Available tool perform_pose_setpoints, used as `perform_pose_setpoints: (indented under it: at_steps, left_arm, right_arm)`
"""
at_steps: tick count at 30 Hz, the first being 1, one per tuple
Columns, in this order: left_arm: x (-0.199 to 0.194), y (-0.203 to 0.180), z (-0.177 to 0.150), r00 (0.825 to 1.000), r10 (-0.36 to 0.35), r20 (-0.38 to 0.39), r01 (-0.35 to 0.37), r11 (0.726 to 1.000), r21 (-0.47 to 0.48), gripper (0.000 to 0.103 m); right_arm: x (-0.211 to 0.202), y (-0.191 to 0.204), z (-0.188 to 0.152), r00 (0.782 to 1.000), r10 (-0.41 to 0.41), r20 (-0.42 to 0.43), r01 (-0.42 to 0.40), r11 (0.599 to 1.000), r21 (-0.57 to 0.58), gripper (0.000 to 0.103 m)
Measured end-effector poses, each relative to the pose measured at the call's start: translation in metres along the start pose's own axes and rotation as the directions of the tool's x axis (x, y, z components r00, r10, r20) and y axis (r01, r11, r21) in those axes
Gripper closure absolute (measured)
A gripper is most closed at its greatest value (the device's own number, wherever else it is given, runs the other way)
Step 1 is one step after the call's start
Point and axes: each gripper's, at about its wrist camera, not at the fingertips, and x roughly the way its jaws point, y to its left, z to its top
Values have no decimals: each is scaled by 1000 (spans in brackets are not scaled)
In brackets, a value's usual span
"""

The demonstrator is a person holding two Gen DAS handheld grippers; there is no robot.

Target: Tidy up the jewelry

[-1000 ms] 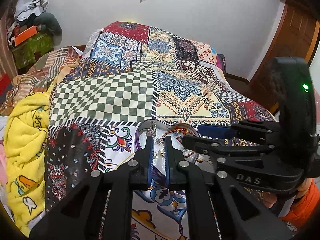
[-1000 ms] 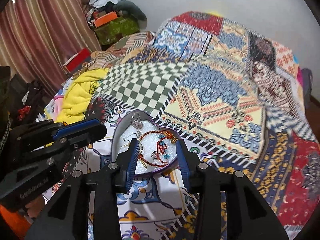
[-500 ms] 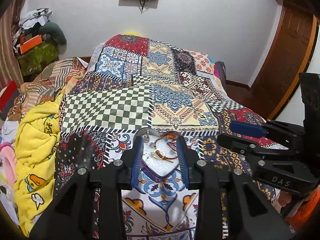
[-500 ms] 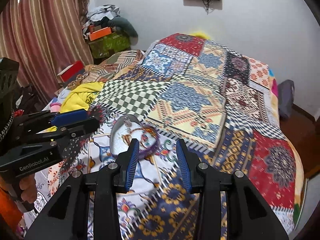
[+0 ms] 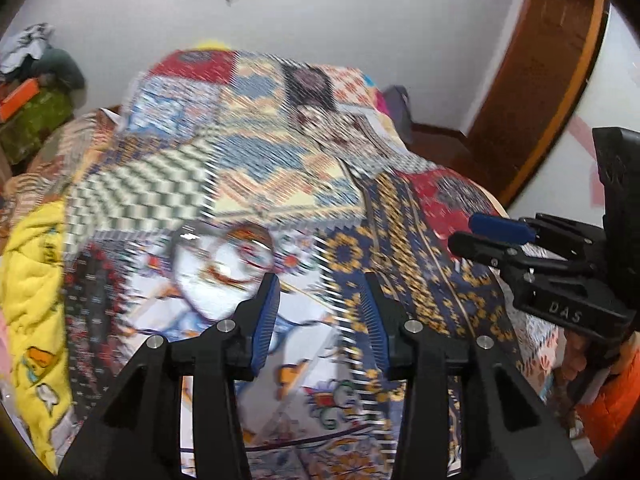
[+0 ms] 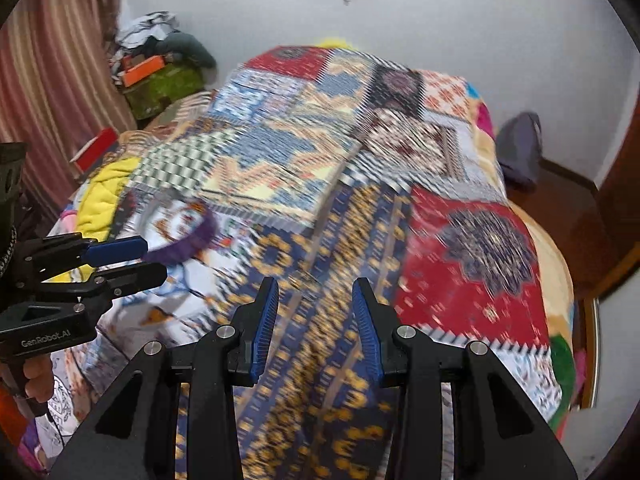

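Note:
A heart-shaped jewelry box (image 5: 216, 272) with a purple rim lies on the patchwork bedspread (image 5: 280, 168), blurred by motion. A red-orange bracelet (image 5: 248, 248) and small pieces show inside it. My left gripper (image 5: 320, 280) hovers to the right of the box, its jaws opening with nothing between them. My right gripper (image 6: 315, 284) is open and empty over the blue and gold patch, well right of the box (image 6: 176, 220). Each gripper shows in the other's view: the right gripper (image 5: 466, 231) at the right, the left gripper (image 6: 154, 260) at the left.
A yellow blanket (image 5: 32, 280) lies bunched along the bed's left side. Boxes and clothes (image 6: 160, 72) pile up at the back left beside a striped curtain (image 6: 52, 80). A wooden door (image 5: 540, 80) and a dark bundle (image 6: 520, 148) on the floor stand right of the bed.
My left gripper's jaws have gone from shut to open. Both grippers have drawn back and swung right, so the box now sits left of the fingers in both views.

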Motion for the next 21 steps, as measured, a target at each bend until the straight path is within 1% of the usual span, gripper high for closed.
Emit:
perform_pose_setpoints:
  at_steps: [3, 8, 9, 10, 13, 18, 21]
  left_arm:
    - [24, -12, -3, 998, -21, -55, 22, 1000, 20, 62]
    - [60, -30, -5, 992, -41, -122, 48, 997, 63, 62]
    - [67, -32, -4, 990, -45, -133, 54, 997, 62, 64]
    - [74, -33, -4, 988, -52, -144, 61, 996, 62, 70]
    - [97, -36, 1, 981, -69, -181, 80, 995, 58, 81]
    - [125, -42, 7, 974, -57, -219, 77, 994, 83, 86]
    - [139, -45, 10, 972, -37, -230, 63, 993, 105, 86]
  right_arm:
    - [4, -16, -10, 1000, -15, -26, 16, 999, 29, 68]
    - [11, -30, -19, 999, -21, -49, 23, 999, 48, 68]
    - [12, -31, -19, 998, -19, -52, 22, 998, 50, 68]
    - [14, -32, -20, 998, -17, -52, 20, 999, 50, 68]
    - [17, -33, -20, 998, -7, -56, 10, 999, 51, 68]
    - [27, -30, -17, 998, 9, -69, -6, 999, 37, 68]
    - [32, -27, -16, 997, 14, -80, -13, 1000, 15, 68]
